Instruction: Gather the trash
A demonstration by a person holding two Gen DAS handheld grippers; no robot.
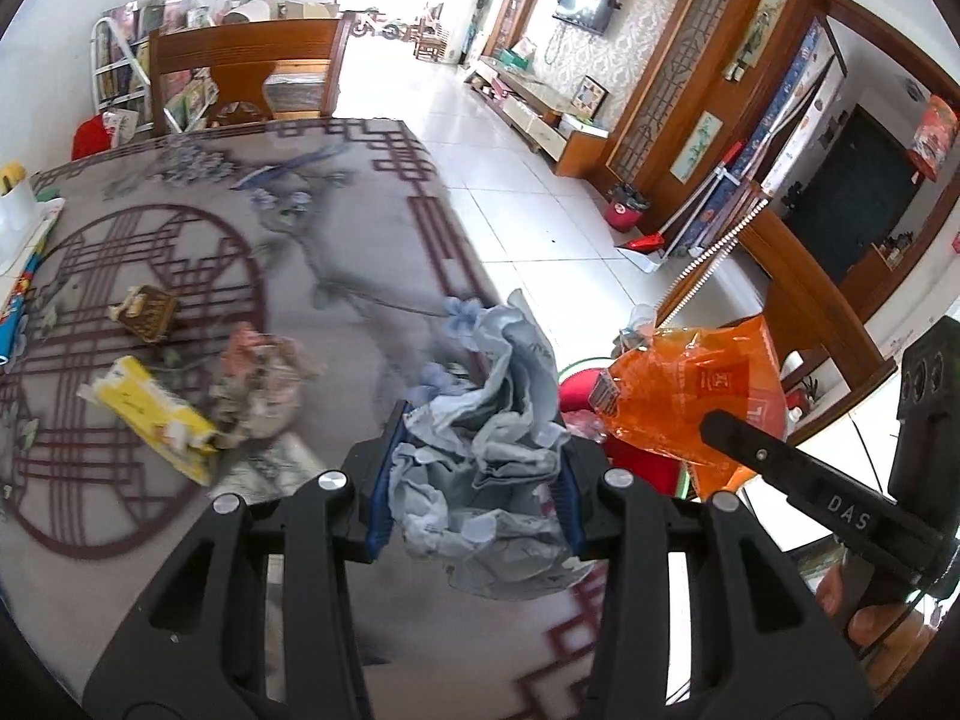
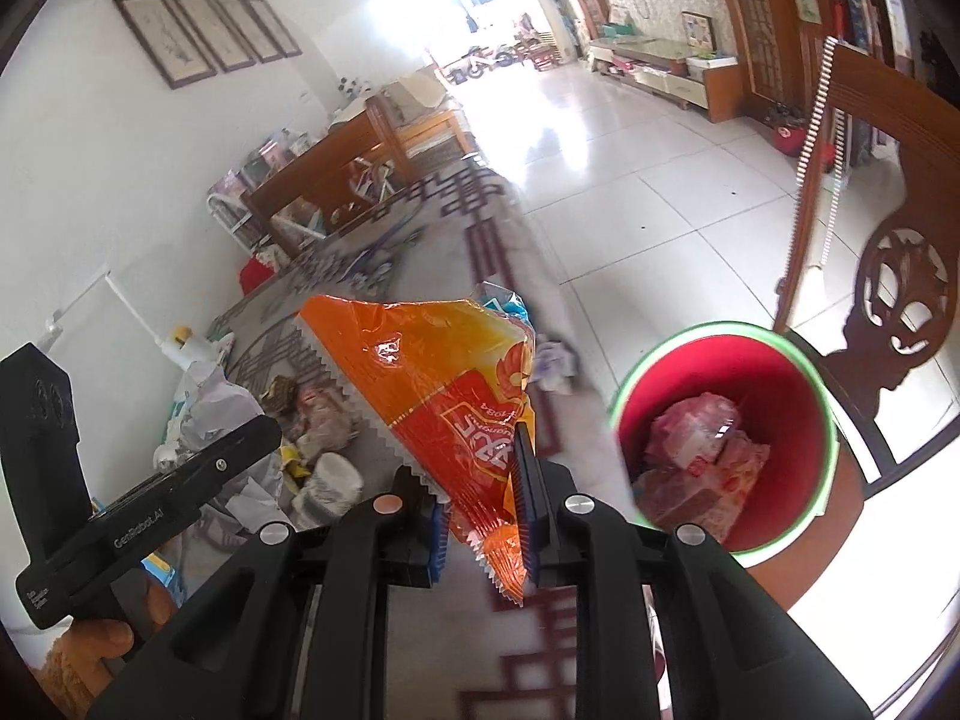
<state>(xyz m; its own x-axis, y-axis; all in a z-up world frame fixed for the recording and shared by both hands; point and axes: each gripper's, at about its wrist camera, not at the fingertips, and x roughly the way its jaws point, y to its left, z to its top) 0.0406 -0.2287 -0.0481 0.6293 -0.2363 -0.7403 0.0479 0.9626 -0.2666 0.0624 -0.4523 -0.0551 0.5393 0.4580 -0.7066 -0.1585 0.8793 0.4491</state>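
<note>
Mid-task: left hand-held gripper is clamped on a blue paper wad, right hand-held gripper pinches an orange wrapper nearly closed, both over the desk edge, with the red bin on the floor just right of the right one and already holding pink wrappers. Left to do: drop both, then fetch the yellow pack, crumpled wrapper and brown piece left of the left gripper. A chair stands beside the bin; nothing seems to block the drop.

One red bin, two wooden chairs — one orange wrapper, one crumpled blue wrapper, one yellow packet
</note>
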